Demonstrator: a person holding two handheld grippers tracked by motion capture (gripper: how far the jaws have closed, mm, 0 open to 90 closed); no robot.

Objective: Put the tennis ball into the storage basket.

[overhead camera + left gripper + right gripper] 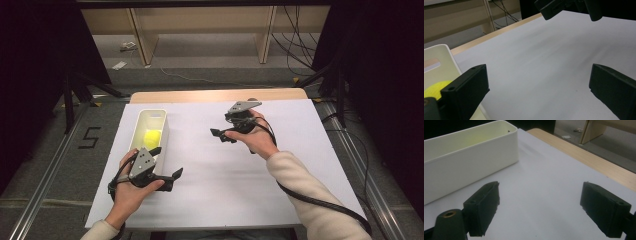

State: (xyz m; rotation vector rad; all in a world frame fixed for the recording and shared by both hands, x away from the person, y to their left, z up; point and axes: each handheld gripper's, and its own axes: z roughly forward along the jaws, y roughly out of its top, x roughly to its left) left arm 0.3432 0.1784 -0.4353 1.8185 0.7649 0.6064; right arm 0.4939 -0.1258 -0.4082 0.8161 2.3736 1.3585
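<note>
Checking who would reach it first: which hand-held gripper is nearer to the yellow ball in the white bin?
Left. The left hand-held gripper sits beside the white bin near the yellow ball; the right hand-held gripper hovers mid-table.

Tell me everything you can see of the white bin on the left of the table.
The white rectangular plastic-looking bin is open-topped, with rounded corners, tall plain walls and a slot handle cut into its far end wall. It stands upright on the white sheet at the table's left side, lengthwise away from the person. Inside lies a yellow-green ball, tinting the inner walls. The left claw is just beside its near end; whether they touch is unclear.
</note>
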